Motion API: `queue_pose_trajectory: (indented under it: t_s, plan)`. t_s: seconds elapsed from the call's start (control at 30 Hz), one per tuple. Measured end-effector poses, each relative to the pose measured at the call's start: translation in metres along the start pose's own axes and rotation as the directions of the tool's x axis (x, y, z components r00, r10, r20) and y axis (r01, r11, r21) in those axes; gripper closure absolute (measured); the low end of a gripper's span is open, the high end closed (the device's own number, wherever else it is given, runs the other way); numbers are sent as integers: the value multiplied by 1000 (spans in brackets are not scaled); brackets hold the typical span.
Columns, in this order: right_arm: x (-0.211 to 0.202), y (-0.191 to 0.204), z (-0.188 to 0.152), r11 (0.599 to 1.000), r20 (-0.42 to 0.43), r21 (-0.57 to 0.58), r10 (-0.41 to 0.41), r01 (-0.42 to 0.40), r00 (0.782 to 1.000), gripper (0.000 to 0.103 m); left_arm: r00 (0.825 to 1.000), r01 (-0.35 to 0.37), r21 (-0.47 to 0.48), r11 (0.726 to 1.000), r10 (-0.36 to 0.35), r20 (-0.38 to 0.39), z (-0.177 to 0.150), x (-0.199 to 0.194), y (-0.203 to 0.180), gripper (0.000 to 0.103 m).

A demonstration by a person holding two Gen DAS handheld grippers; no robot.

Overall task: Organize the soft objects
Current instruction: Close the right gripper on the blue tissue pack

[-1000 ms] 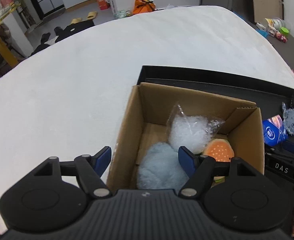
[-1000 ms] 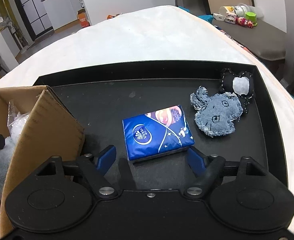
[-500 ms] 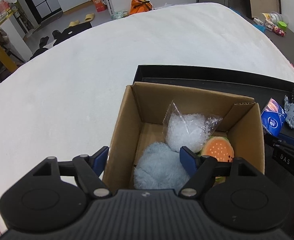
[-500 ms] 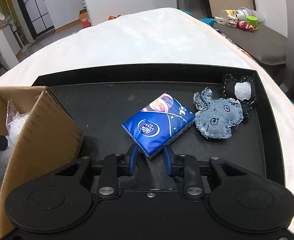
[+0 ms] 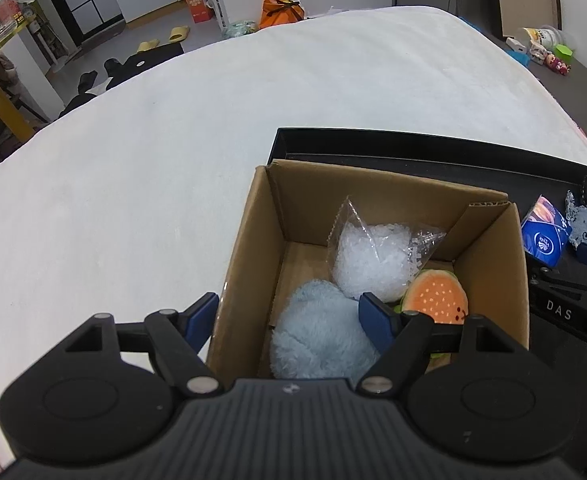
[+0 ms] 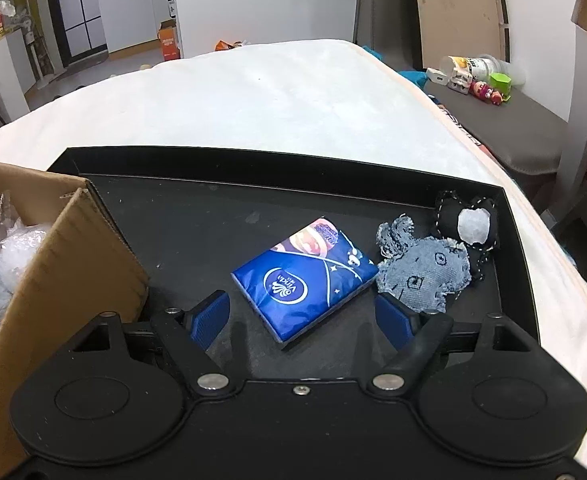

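A cardboard box (image 5: 241, 264) stands on the black tray (image 6: 173, 208). It holds a light-blue plush (image 5: 317, 340), a clear bag of white filling (image 5: 369, 256) and an orange burger toy (image 5: 437, 300). My left gripper (image 5: 289, 320) is open above the box's near-left corner. My right gripper (image 6: 303, 320) is open, its fingers either side of the near corner of a blue tissue pack (image 6: 305, 280) lying on the tray. A denim toy (image 6: 421, 272) and a black-and-white toy (image 6: 469, 224) lie to its right.
The tray sits on a white bed (image 5: 173, 140). A grey bench (image 6: 505, 120) with small toys and bottles stands to the right. The cardboard box wall (image 6: 73, 264) is close to the left of my right gripper.
My right gripper closed on the tissue pack's corner half a second ago and turned it; now it is open again. The pack lies rotated on the tray. The left gripper rose slightly.
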State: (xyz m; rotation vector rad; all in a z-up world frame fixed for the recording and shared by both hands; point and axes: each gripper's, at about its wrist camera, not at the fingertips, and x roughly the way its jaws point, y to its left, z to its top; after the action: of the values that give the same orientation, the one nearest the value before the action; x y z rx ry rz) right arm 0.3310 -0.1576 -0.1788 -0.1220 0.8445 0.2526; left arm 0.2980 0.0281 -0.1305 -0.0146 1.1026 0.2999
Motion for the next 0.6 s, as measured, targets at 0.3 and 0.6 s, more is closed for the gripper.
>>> queue_pose_trajectory:
  t_s: [0.3, 0.6]
  plan:
    - [7, -3, 6, 995, 16, 72, 67, -68, 998, 18, 1000, 2, -12, 1000, -2, -1, 0, 3, 3, 28]
    - [25, -2, 14, 993, 25, 89, 77, -79, 997, 18, 1000, 5, -6, 1000, -5, -3, 0, 4, 5, 28]
